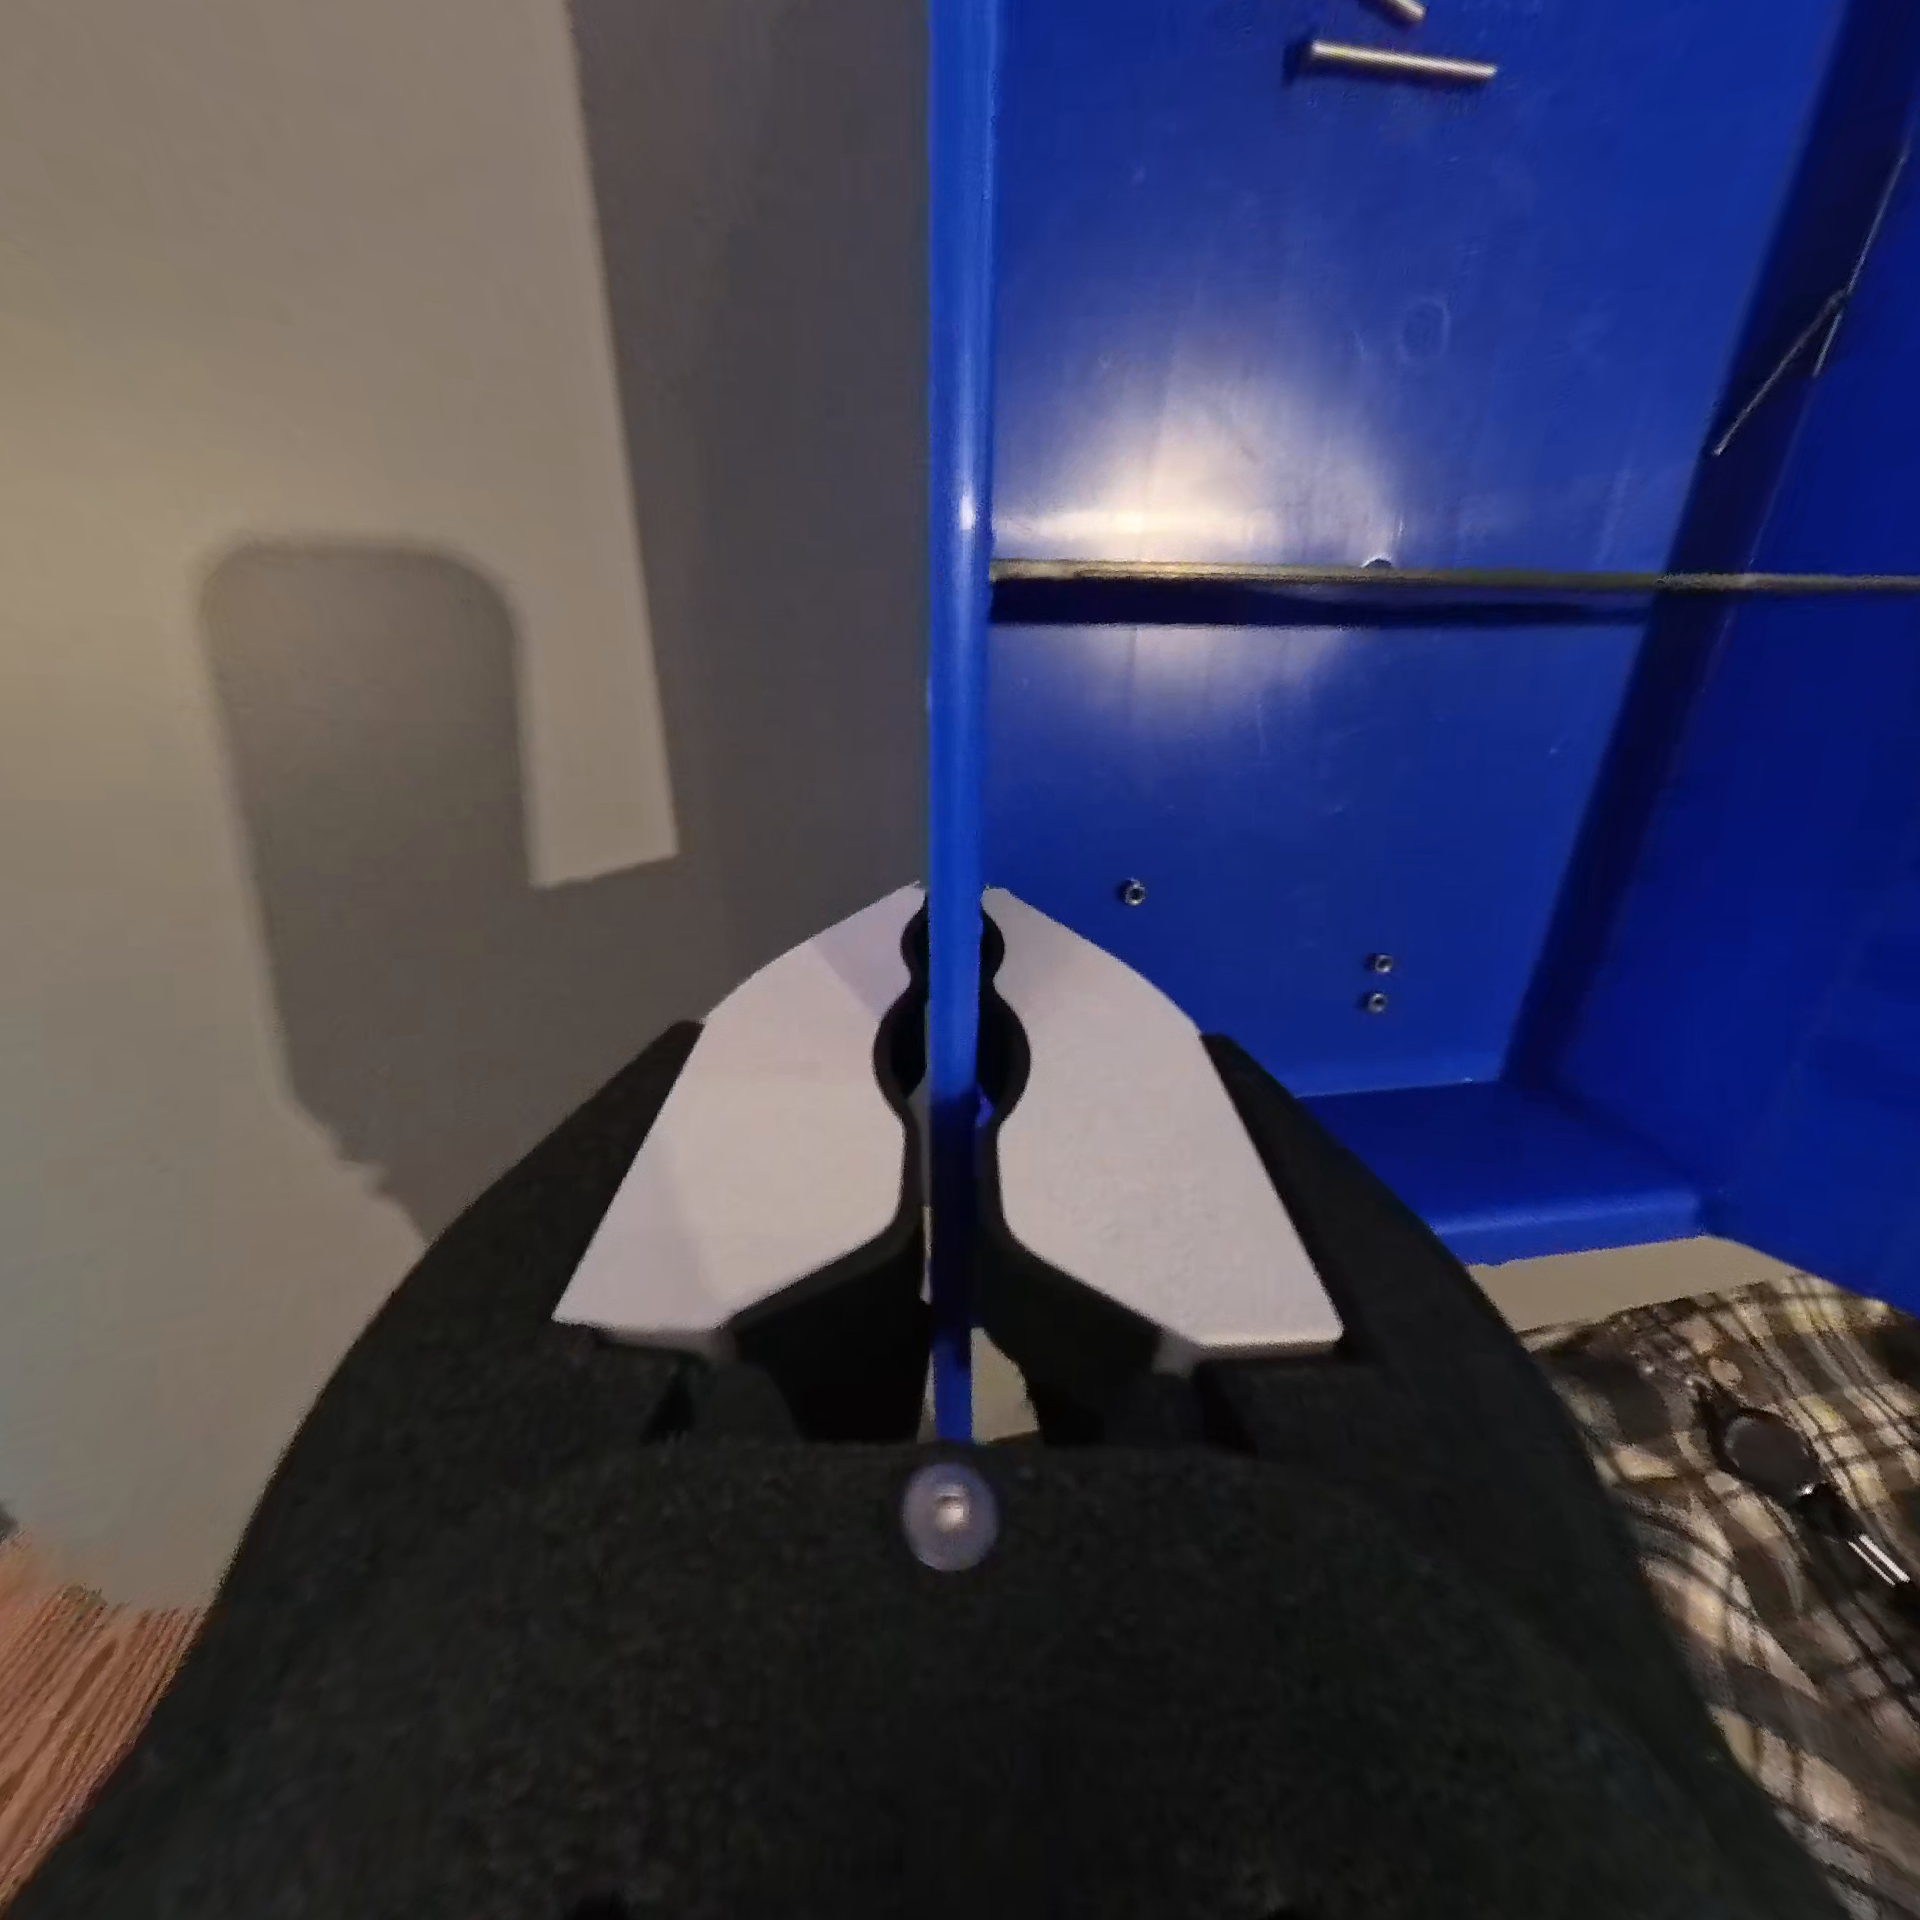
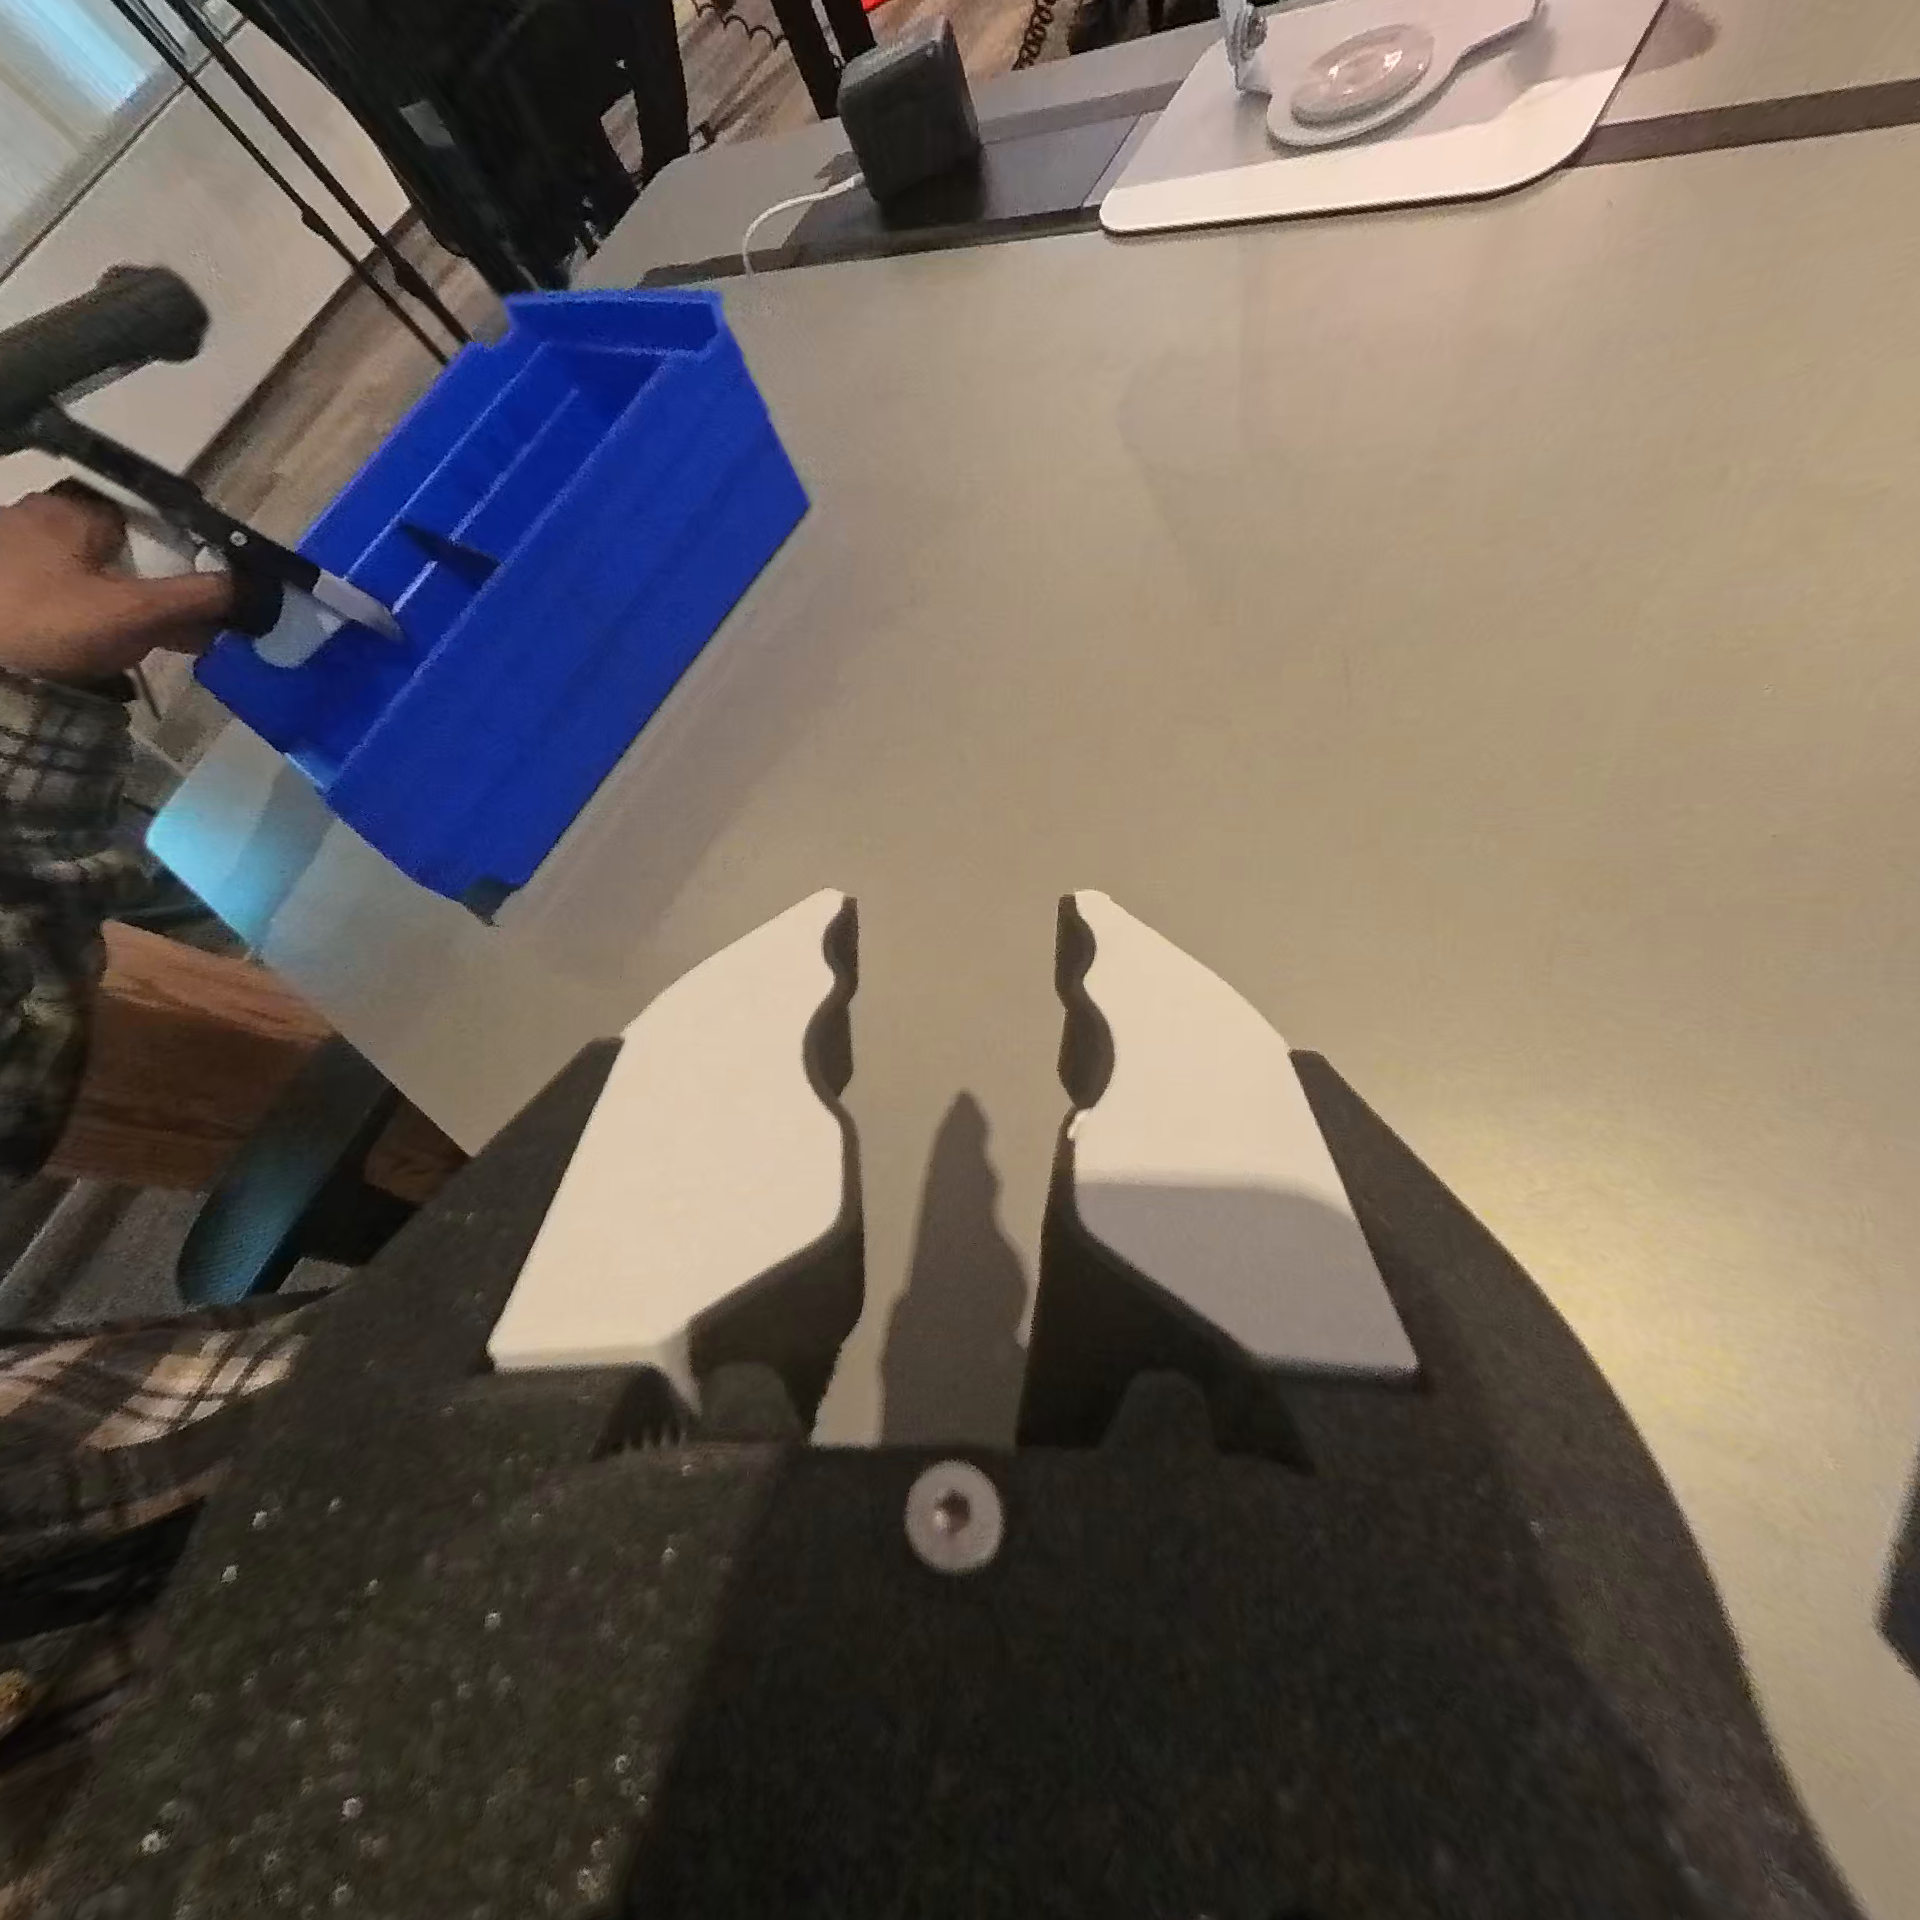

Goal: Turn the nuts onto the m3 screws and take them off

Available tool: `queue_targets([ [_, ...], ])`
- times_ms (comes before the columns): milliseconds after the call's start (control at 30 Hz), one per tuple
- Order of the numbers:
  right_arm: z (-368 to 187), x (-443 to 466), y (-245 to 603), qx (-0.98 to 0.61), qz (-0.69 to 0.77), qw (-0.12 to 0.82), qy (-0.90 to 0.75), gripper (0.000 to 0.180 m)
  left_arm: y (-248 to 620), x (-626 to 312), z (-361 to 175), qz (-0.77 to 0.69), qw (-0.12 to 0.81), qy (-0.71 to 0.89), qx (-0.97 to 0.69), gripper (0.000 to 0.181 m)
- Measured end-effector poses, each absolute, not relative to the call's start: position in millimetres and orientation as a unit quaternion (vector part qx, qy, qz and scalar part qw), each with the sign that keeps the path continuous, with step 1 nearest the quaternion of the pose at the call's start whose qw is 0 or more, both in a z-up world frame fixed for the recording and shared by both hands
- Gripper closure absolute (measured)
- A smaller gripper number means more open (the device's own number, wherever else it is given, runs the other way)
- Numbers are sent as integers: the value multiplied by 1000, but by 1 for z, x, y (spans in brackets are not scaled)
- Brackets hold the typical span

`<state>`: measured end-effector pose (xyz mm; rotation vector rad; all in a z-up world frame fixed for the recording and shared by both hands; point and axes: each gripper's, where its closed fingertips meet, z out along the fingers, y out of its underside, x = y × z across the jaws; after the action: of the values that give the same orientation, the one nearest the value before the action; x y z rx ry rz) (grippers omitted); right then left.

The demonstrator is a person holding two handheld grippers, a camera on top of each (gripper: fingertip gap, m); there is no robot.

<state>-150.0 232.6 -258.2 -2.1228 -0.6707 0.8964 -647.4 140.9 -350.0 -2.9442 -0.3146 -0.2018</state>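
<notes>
- The left gripper is closed tight on the thin side wall of the blue bin, which runs up the centre of the left wrist view.
- Three small nuts are seen on the bin floor, just right of the fingertips.
- Metal pins lie at the top edge.
- The right gripper is held parted and empty over the table, with the bin well apart at upper left.

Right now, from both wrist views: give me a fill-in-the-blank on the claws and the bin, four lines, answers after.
1. The left claw is shut on the wall of the ____ bin.
2. The right claw is ____, holding nothing.
3. The bin rests on the ____.
4. Three small nuts lie ____ the bin.

Answers: blue; open; table; inside
</notes>
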Motion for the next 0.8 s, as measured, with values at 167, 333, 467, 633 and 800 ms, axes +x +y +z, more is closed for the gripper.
queue_targets([
  [167, -257, -147, 235, -822, 351, 369, -256, 145, 120, -685, -349, -61, 92, -134, -985, 176],
  [333, -261, -151, 234, -822, 349, 367, -262, 146, 102, -727, -349, -60, 98, -162, -980, 176],
  [467, -266, -155, 234, -825, 347, 358, -265, 146, 91, -756, -348, -56, 104, -179, -977, 176],
  [633, -270, -159, 234, -826, 350, 355, -264, 147, 83, -784, -348, -58, 113, -188, -974, 176],
  [800, -272, -162, 234, -828, 348, 353, -261, 147, 80, -803, -348, -53, 122, -191, -973, 176],
])
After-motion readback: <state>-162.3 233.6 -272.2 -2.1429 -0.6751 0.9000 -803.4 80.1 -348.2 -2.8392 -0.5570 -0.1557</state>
